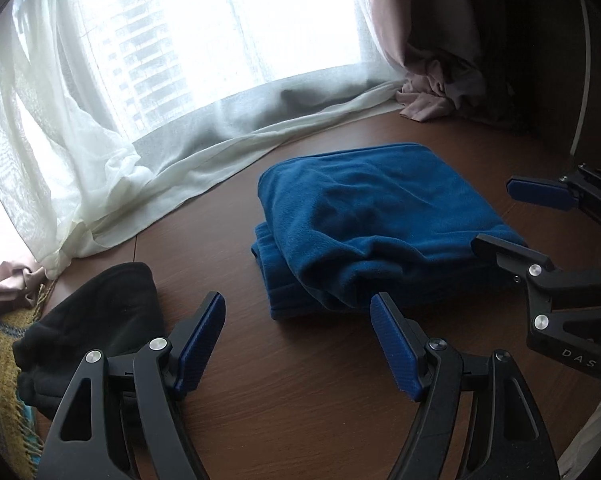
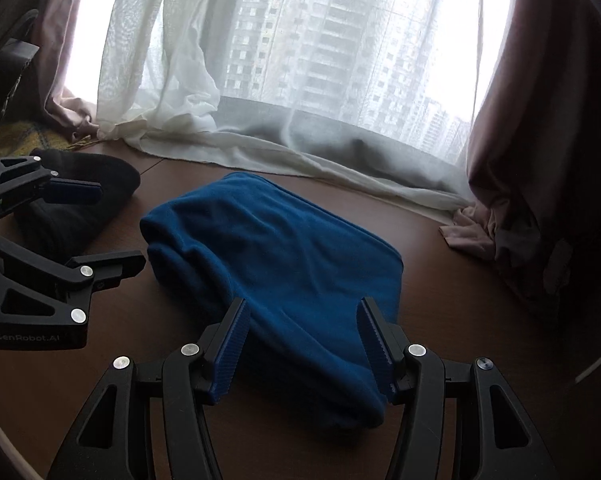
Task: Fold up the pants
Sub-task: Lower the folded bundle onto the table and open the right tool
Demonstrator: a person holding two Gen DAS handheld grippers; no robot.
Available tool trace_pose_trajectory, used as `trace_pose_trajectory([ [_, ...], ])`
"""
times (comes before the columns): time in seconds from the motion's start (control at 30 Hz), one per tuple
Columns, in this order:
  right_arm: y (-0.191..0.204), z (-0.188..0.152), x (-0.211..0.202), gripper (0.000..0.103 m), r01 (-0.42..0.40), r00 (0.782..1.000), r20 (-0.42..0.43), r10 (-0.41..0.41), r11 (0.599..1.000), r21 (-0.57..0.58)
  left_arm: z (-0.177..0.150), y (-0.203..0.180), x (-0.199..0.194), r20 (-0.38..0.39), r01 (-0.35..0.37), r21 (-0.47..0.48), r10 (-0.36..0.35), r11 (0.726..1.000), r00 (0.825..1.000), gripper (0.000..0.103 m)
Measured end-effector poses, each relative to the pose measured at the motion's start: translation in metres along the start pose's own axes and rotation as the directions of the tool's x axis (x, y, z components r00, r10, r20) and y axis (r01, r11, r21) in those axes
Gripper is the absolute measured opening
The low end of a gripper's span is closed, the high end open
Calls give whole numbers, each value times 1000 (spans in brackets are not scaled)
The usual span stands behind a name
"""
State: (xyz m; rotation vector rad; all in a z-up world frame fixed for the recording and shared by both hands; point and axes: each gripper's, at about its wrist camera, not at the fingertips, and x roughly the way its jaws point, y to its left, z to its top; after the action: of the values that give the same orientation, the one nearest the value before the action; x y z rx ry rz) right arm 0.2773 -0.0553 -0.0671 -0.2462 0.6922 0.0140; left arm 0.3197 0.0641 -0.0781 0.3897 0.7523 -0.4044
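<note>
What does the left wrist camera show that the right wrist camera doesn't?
Only the left wrist view shows the blue pants' stacked layer edges and the left tongs open over bare table. Only the right wrist view shows the right tongs open astride the pants' near edge, without pressing it. Both show the folded pants, the black garment, and the white curtain.

Two wrist fisheyes look steeply down across a brown table [image 1: 300,400] toward a curtained window [image 2: 340,60] at 12 o'clock. Both share the folded blue pants [image 1: 380,232], close ahead; each catches the other gripper at its edge.
</note>
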Motion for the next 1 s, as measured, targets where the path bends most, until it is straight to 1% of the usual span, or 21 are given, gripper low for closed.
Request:
trace_pose_trajectory([
  [0.1, -3, -10, 4, 56, 6, 1000, -26, -5, 1000, 30, 1, -6, 14, -18, -34, 5, 34, 999, 999, 75],
  [0.2, -12, -17, 9, 56, 16, 998, -56, -12, 997, 75, 5, -5, 21, -7, -49, -21, 49, 999, 999, 75],
  [0.37, -27, -23, 17, 56, 50, 996, -78, -38, 987, 150, 7, -2, 24, 20, -133, -51, 135, 990, 991, 76],
  [0.43, -31, -27, 23, 56, 54, 994, -98, -37, 982, 181, 6, 3, 18, 41, -147, -97, 152, 984, 988, 75],
  [0.5, -35, -31, 29, 56, 58, 992, -124, -33, 976, 208, 5, 12, 12, 45, -149, -148, 157, 978, 987, 75],
  [0.6, -41, -34, 33, 56, 75, 990, -132, -45, 969, 234, 1, 26, 15, 8, -172, -208, 178, 963, 984, 76],
  [0.67, -46, -36, 37, 56, 78, 988, -148, -41, 964, 253, -4, 34, 24, -38, -188, -240, 184, 952, 982, 76],
  [0.77, -50, -41, 47, 57, 76, 984, -177, -27, 959, 272, -10, 46, 33, -90, -167, -292, 147, 942, 985, 76],
  [0.83, -47, -43, 52, 57, 88, 979, -199, -37, 963, 254, -15, 54, 40, -122, -159, -324, 125, 933, 985, 76],
  [0.93, -41, -45, 54, 57, 95, 978, -205, -50, 972, 214, -20, 60, 51, -164, -164, -344, 112, 925, 980, 77],
  [1.0, -39, -45, 53, 60, 87, 978, -205, -45, 975, 205, -22, 61, 54, -179, -165, -353, 106, 921, 978, 77],
])
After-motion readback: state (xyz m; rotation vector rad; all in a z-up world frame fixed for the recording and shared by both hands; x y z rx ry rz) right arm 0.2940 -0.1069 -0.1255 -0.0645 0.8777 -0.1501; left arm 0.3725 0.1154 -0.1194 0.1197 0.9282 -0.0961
